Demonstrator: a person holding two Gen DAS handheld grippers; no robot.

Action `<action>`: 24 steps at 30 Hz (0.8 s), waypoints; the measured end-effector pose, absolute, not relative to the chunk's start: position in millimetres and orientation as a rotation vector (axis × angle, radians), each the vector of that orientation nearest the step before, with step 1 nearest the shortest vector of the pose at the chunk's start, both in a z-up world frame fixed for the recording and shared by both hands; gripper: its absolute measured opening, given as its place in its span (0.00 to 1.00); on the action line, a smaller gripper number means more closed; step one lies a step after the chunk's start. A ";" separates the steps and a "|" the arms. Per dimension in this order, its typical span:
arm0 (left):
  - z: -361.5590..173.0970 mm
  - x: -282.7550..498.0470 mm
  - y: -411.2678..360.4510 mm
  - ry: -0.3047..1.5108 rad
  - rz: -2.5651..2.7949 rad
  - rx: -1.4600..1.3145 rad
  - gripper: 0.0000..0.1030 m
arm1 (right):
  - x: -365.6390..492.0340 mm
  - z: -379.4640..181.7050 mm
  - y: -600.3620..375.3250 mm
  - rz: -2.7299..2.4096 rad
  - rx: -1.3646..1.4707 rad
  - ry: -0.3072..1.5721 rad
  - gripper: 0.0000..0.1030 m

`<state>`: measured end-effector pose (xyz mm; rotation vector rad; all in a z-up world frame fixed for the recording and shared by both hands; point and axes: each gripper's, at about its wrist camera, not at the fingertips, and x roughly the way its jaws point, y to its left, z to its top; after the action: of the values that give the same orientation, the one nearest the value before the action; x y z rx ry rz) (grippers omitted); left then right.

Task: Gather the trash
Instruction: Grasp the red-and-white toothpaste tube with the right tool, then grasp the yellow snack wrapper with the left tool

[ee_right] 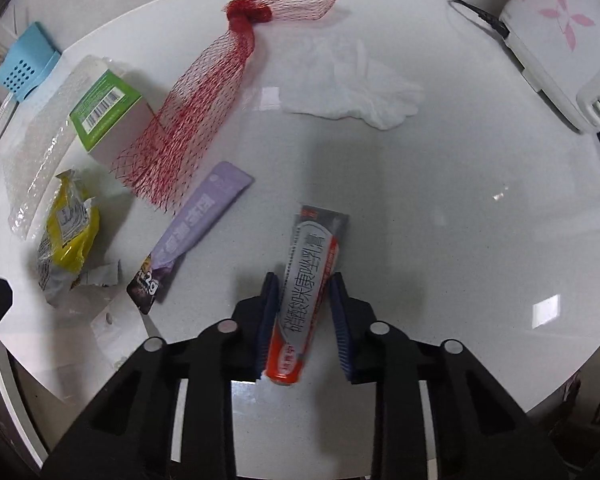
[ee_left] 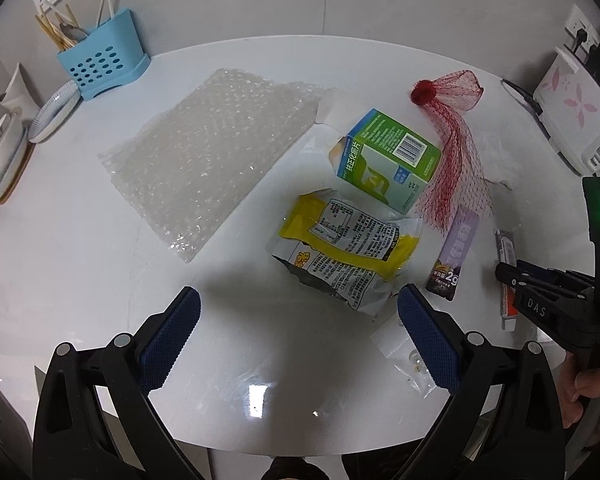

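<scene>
Trash lies scattered on a white round table (ee_left: 80, 264). My left gripper (ee_left: 298, 292) hangs open just above it, its blue pads on either side of the near end of a crumpled yellow snack bag (ee_left: 348, 248). Beyond that are a sheet of bubble wrap (ee_left: 204, 152), a green carton (ee_left: 392, 156), a red net bag (ee_left: 452, 168) and a purple sachet (ee_left: 456, 252). My right gripper (ee_right: 303, 276) points down, shut on a grey and red ointment tube (ee_right: 308, 280) that lies on the table. A crumpled white tissue (ee_right: 360, 88) lies farther back.
A blue utensil holder (ee_left: 100, 68) and stacked plates (ee_left: 56, 110) stand at the back left. A white box with pink flowers (ee_left: 568, 96) and a cable sit at the right rim. A small clear bag (ee_left: 400, 344) lies by the left gripper's right finger, close to the table's near edge.
</scene>
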<state>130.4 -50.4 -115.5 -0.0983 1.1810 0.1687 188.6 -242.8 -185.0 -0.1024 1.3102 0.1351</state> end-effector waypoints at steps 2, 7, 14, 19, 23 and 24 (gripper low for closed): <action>-116.4 134.6 -51.9 1.187 0.170 -0.097 0.94 | 189.5 -185.2 -243.5 0.147 -0.096 1.317 0.21; -120.0 144.3 -53.5 1.205 0.196 -0.115 0.94 | 187.1 -183.3 -251.5 0.172 -0.083 1.321 0.21; -126.8 159.5 -45.3 1.236 0.338 -0.294 0.94 | 182.0 -168.7 -262.9 0.192 -0.130 1.268 0.21; -136.3 172.3 -37.9 1.230 0.420 -0.443 0.94 | 188.4 -155.8 -273.8 0.219 -0.152 1.232 0.21; -150.0 180.2 -33.0 1.249 0.481 -0.555 0.93 | 195.8 -149.9 -279.5 0.251 -0.151 1.215 0.21; -152.2 181.0 -31.3 1.250 0.494 -0.578 0.93 | 197.4 -148.8 -280.7 0.260 -0.154 1.211 0.21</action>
<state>181.0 -31.3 -152.2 -0.5778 1.2502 0.4941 197.4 -280.7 -148.8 -0.1544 1.2114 0.2596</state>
